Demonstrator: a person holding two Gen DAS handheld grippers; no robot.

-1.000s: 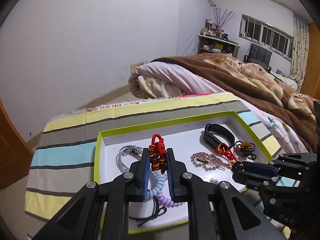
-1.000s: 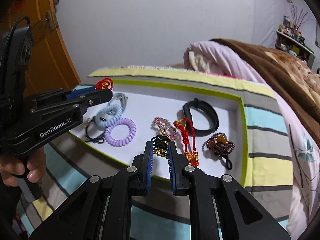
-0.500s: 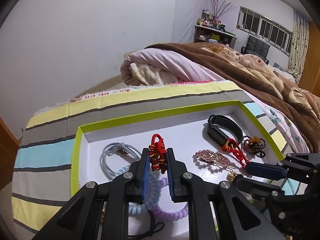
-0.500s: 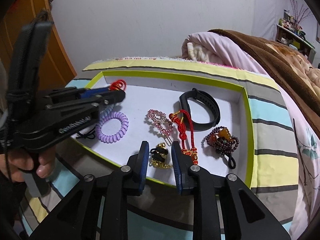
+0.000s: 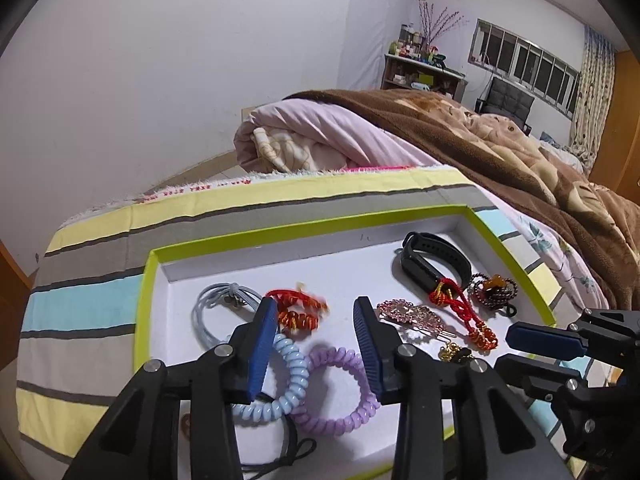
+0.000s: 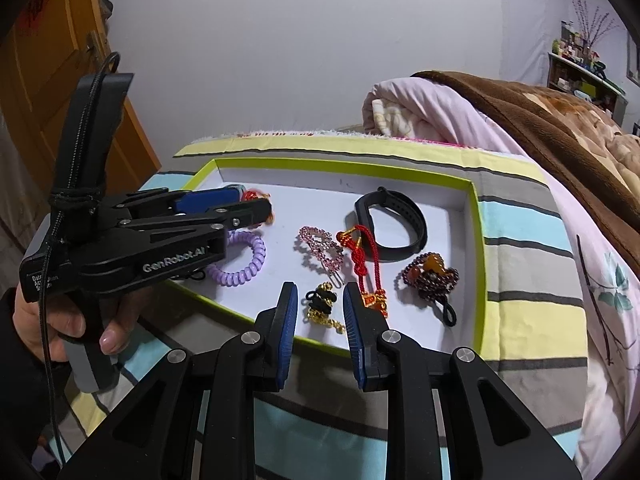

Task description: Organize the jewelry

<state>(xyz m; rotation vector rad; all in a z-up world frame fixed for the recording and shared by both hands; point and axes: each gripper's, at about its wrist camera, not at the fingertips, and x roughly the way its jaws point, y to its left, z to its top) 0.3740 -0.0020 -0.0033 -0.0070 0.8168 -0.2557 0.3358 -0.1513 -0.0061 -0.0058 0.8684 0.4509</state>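
While both grippers hover with fingers spread and empty, a black-and-gold charm lies in the white tray at its near edge, directly between and just beyond the right gripper fingertips. A blurred red beaded charm lies left of centre beyond the left gripper.

2 close wrist views, shared tray

Lime-rimmed white tray, striped sheet
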